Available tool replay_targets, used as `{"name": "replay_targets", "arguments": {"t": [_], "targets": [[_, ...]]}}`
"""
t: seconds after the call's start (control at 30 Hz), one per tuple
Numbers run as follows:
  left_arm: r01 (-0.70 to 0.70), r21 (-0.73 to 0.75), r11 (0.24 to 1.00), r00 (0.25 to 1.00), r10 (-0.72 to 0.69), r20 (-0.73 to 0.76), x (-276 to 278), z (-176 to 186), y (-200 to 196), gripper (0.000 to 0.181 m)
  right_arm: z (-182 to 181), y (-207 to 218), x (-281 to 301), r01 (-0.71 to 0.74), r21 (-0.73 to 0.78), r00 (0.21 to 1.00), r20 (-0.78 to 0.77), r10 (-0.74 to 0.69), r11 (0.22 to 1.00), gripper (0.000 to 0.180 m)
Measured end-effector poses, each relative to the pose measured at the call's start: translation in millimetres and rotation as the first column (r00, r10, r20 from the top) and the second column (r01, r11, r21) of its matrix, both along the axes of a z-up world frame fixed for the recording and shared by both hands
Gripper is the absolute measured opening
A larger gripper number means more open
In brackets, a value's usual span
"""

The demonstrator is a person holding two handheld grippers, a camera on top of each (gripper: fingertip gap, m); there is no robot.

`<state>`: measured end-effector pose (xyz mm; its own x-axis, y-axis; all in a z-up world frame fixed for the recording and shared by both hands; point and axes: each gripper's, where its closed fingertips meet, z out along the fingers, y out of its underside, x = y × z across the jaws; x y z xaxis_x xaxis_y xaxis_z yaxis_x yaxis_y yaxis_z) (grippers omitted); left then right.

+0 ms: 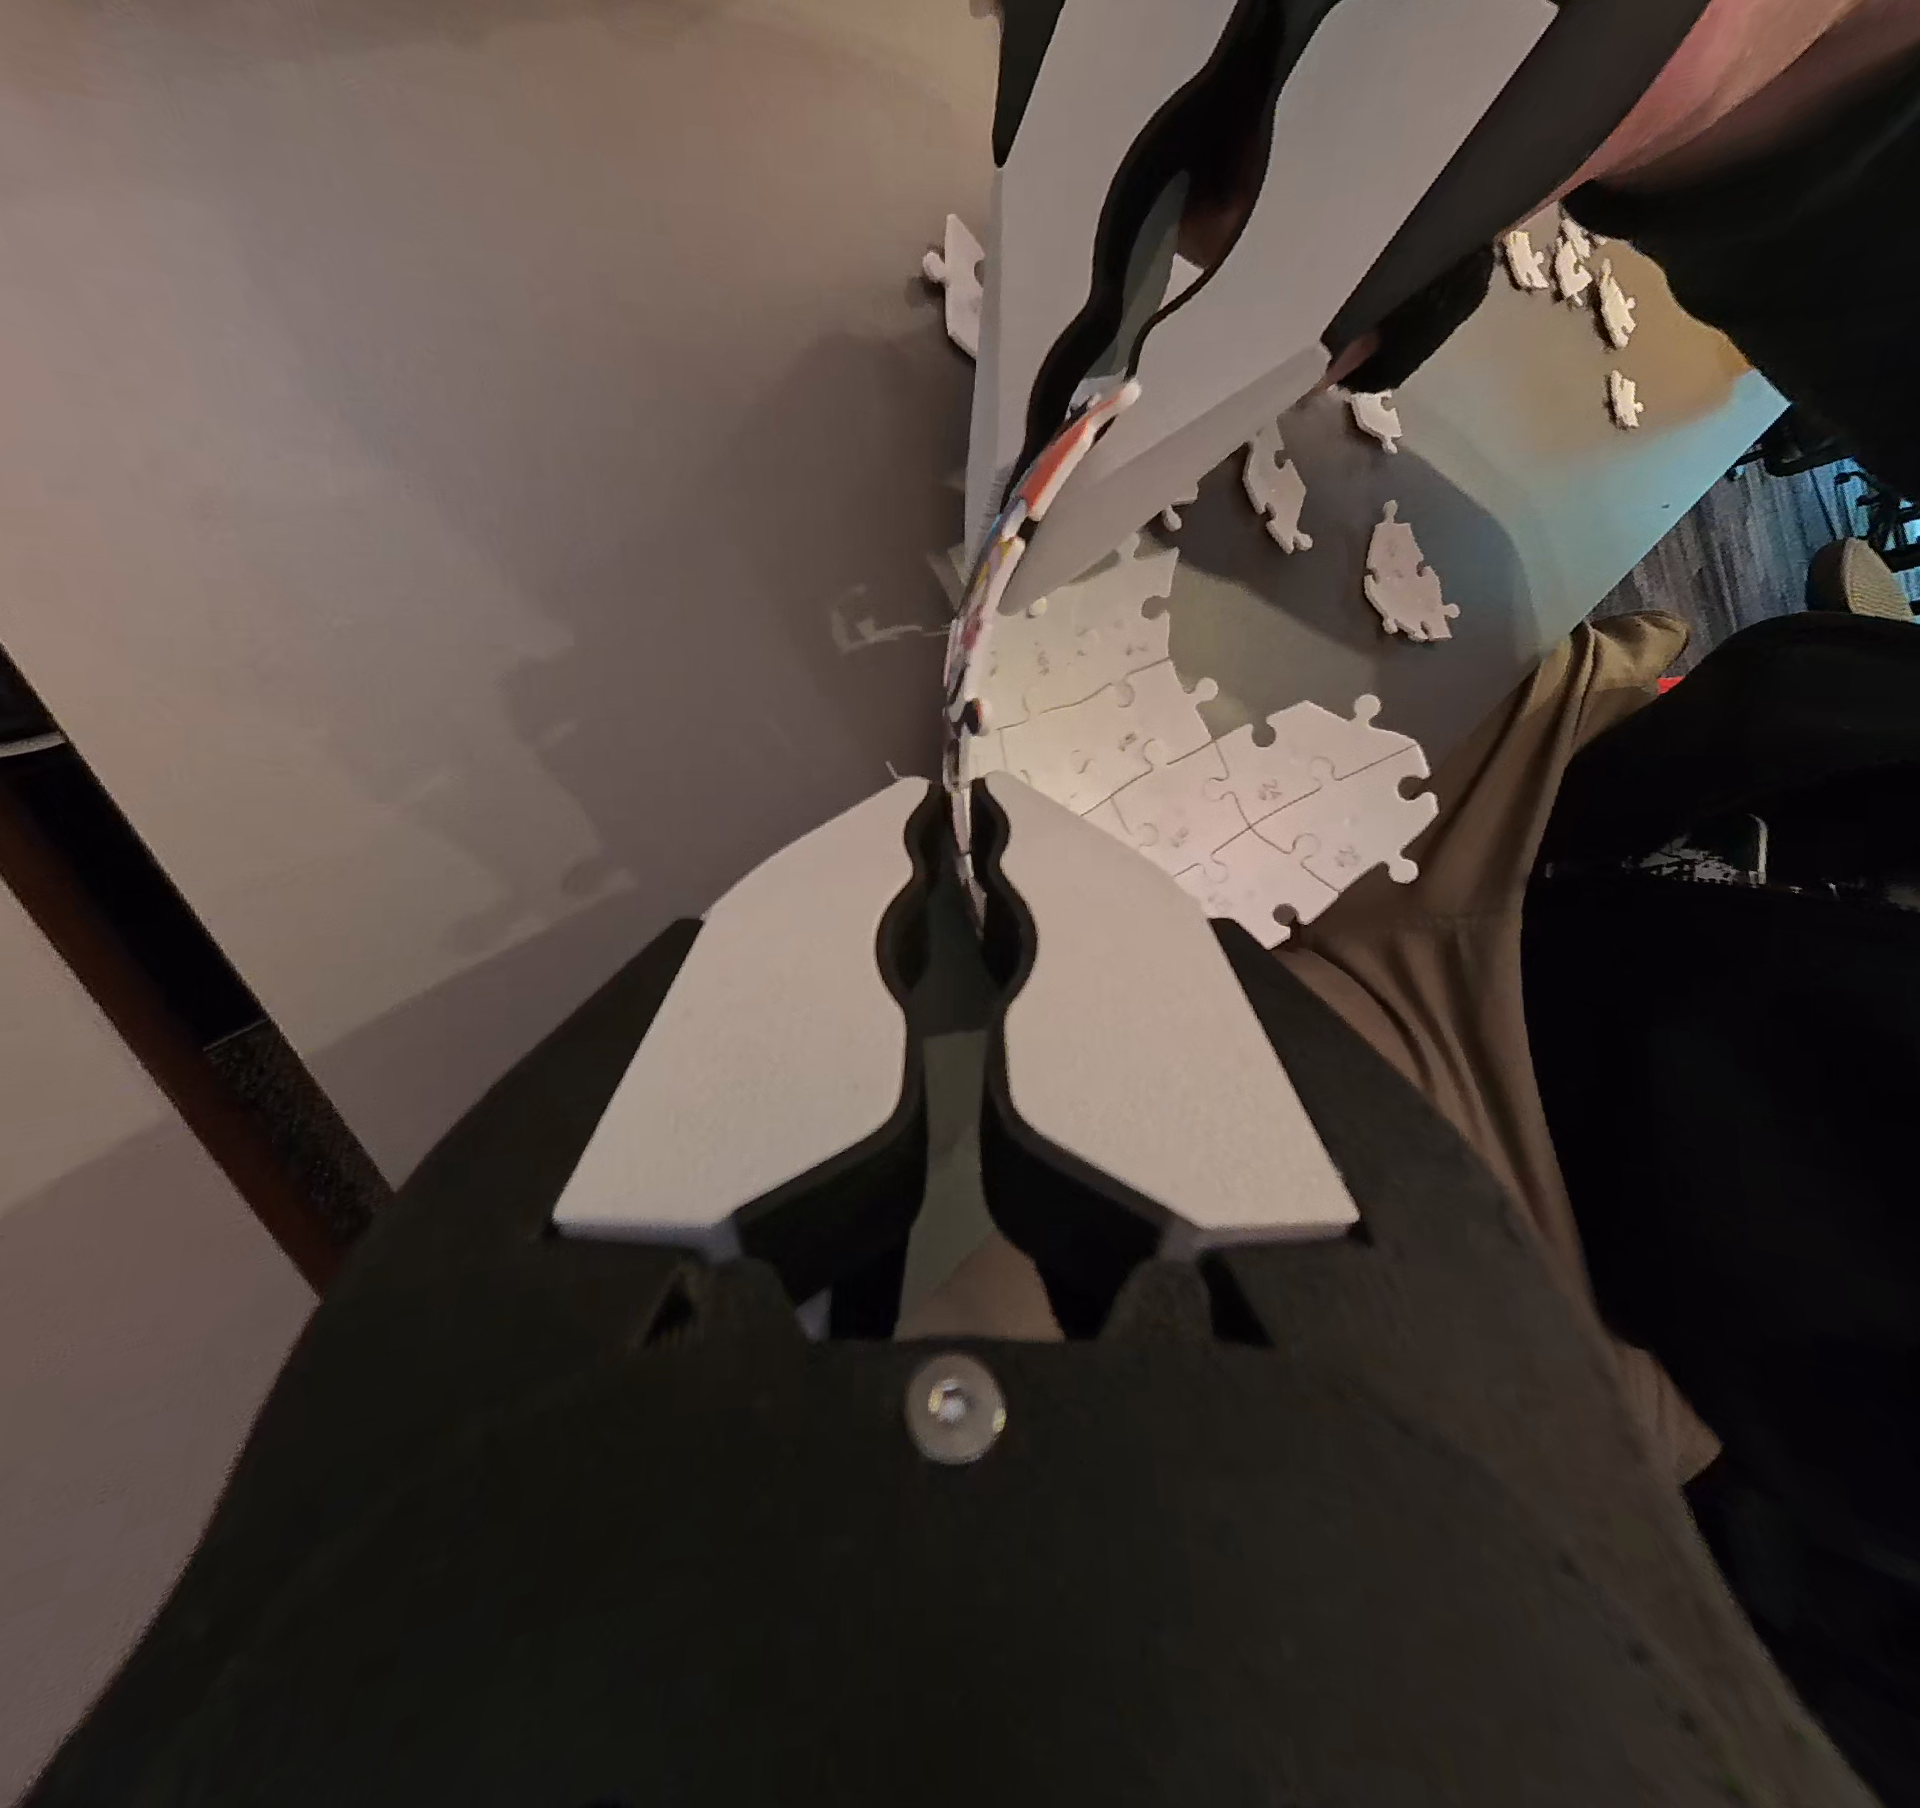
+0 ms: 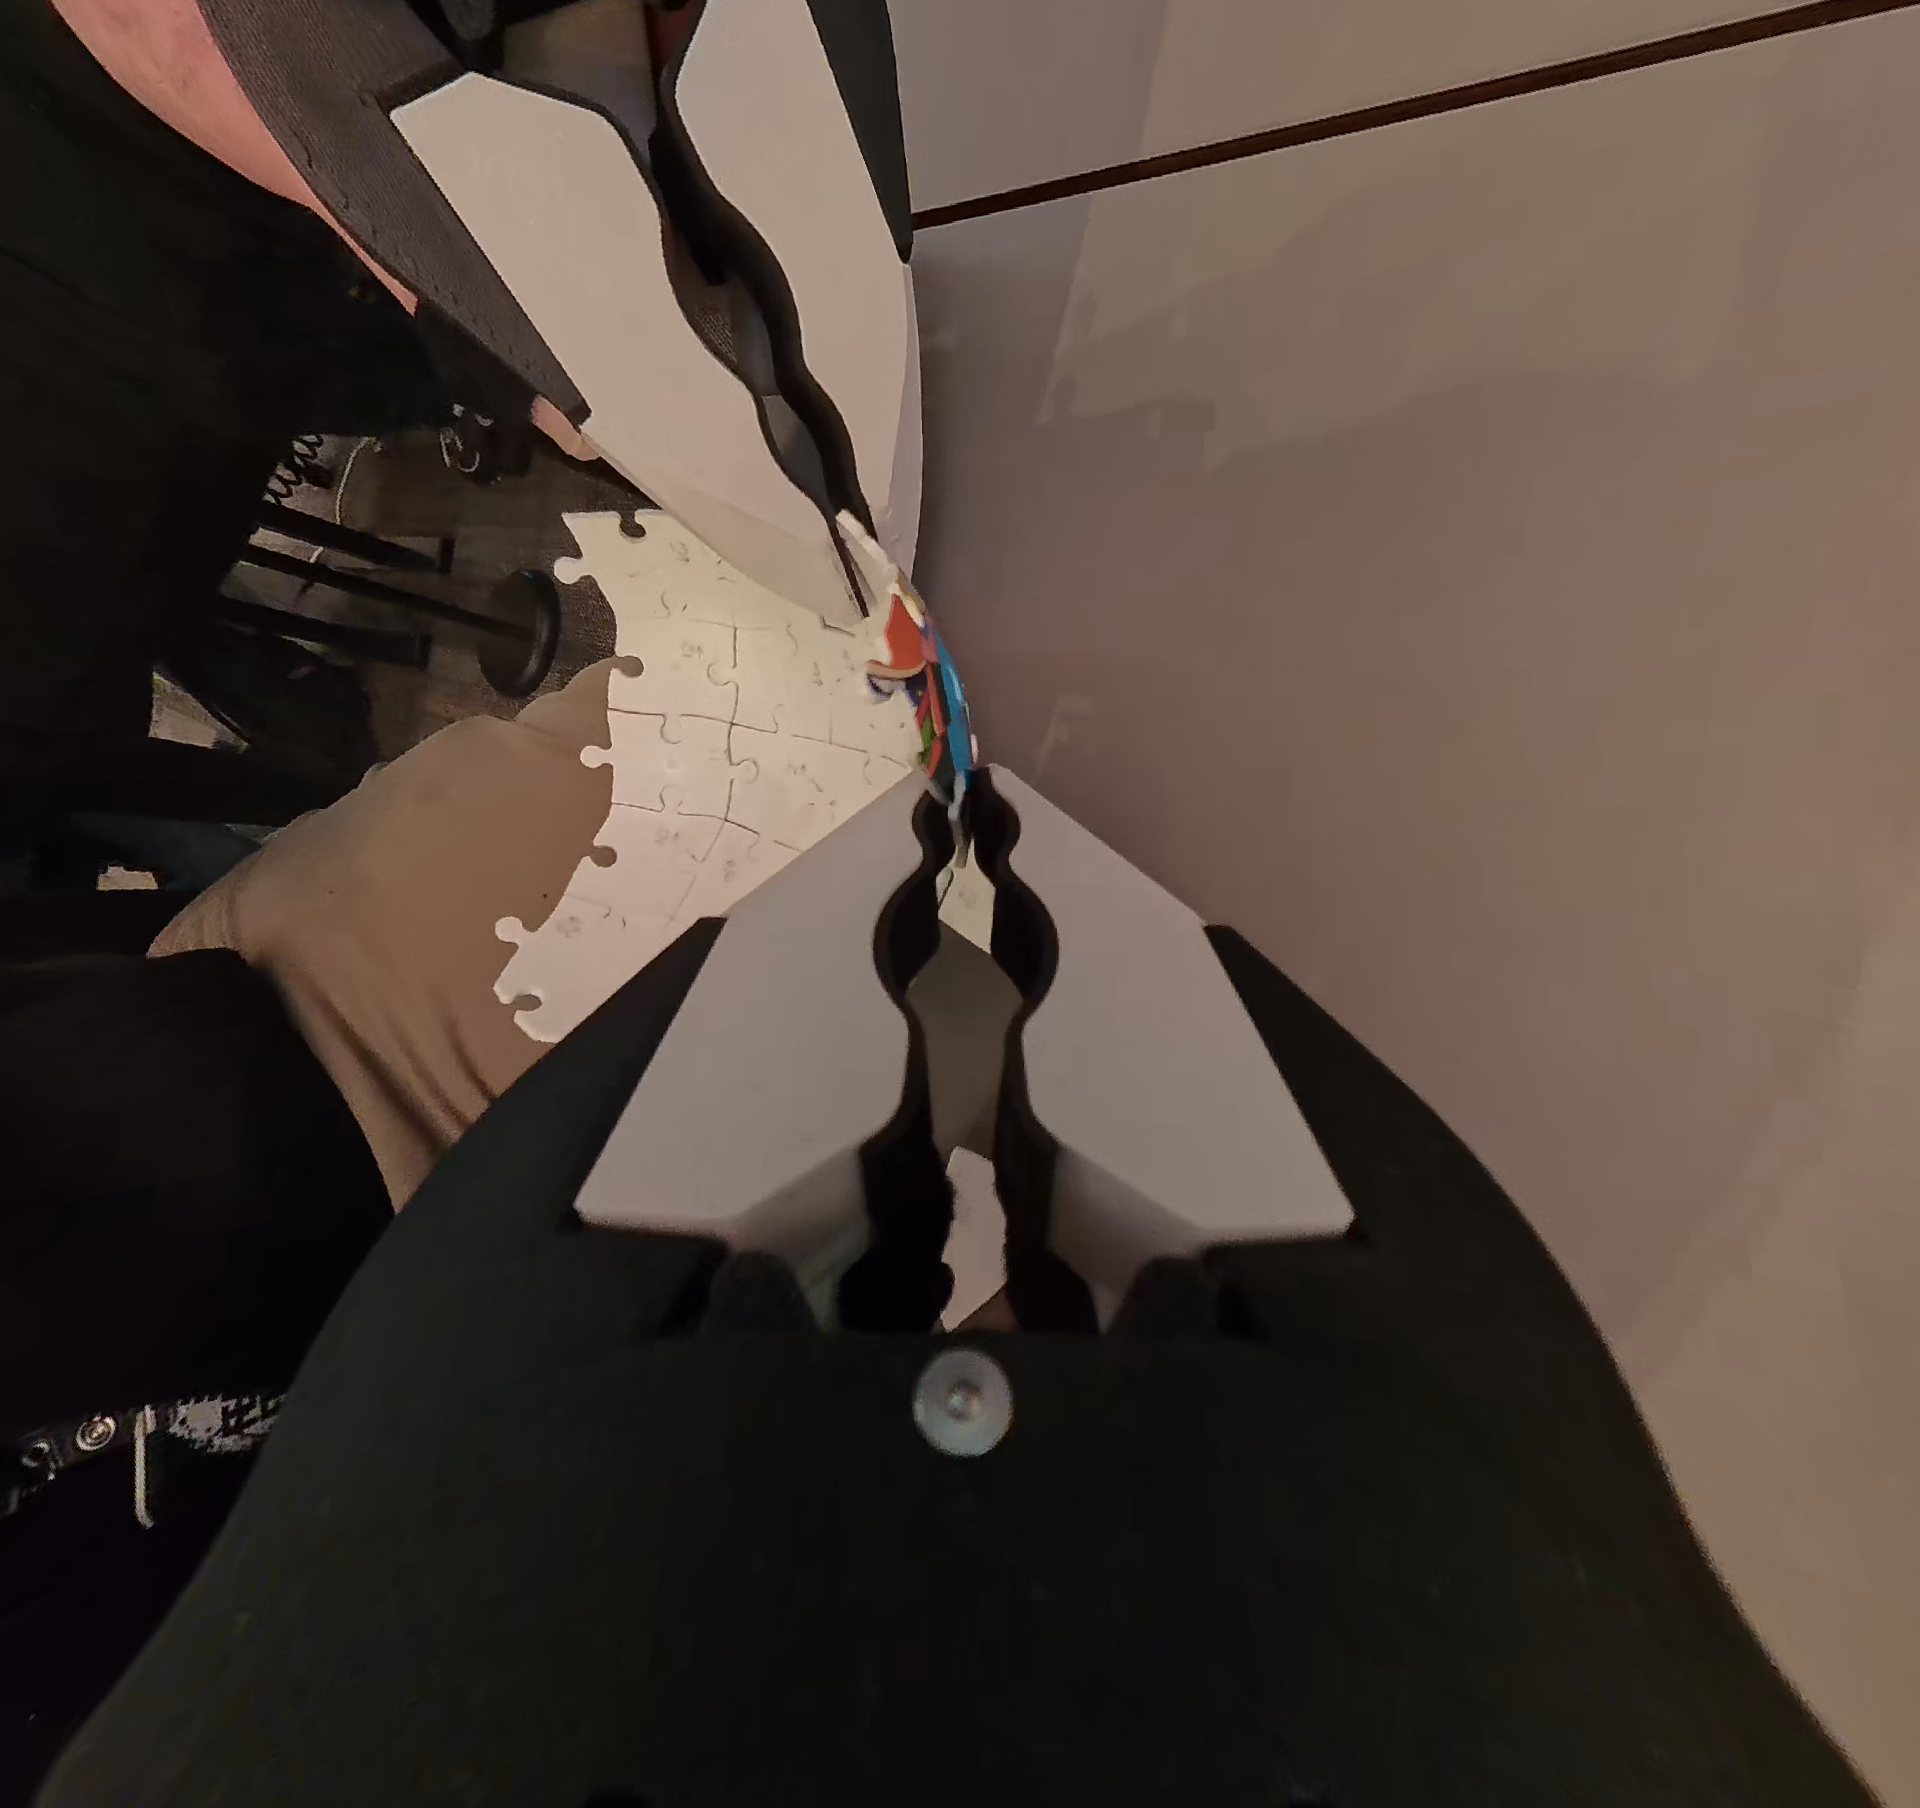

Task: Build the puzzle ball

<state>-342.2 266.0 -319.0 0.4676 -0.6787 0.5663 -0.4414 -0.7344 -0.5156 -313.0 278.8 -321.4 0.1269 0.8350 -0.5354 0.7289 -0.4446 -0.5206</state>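
Both grippers are holding one curved shell (image 1: 1226, 792) of joined pieces off the bench (image 1: 416, 408). The left gripper (image 1: 961, 802) is pinching its near edge, and the right gripper (image 2: 971, 792) is pinching the opposite edge, fingers pressed onto it. Only part of the ball is being built; loose pieces (image 1: 1403, 574) are lying on the grey bench, so much is left. Dark chairs and floor are showing beyond.

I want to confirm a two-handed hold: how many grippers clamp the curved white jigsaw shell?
2. The left gripper clamps the curved white jigsaw shell at its near rim in the left wrist view; the right gripper clamps the rim farther along. Neither is hidden.
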Motion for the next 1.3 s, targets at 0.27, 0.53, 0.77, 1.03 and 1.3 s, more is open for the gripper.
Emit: {"name": "replay_targets", "arguments": {"t": [0.27, 0.53, 0.77, 1.03, 1.3], "targets": [[-0.008, -0.002, 1.0, 1.0, 0.008, 0.004, 0, 0, 1, 0.004, 2, 3, 0, 0.011, 0.006, 1.0, -0.003, -0.011, 1.0, 0.007], [-0.029, 0.0, 1.0, 0.999, 0.029, 0.015, 0, 1, 4, 0.004, 4, 4, -1, 0.032, 0.013, 0.999, -0.024, -0.031, 0.999, 0.0], [-0.039, -0.002, 0.999, 0.999, 0.039, 0.016, 0, 0, 4, 0.004, 4, 5, -1, 0.05, 0.005, 0.998, -0.031, -0.05, 0.999, 0.002], [-0.075, -0.008, 0.997, 0.997, 0.075, 0.027, -3, -2, 7, 0.003, 12, 14, 13, 0.086, 0.035, 0.996, -0.028, -0.085, 0.996, 0.015], [-0.086, -0.001, 0.996, 0.996, 0.086, 0.016, -3, -2, 8, 0.003, 10, 21, 34, 0.208, 0.001, 0.978, -0.022, -0.208, 0.978, 0.033]]}}
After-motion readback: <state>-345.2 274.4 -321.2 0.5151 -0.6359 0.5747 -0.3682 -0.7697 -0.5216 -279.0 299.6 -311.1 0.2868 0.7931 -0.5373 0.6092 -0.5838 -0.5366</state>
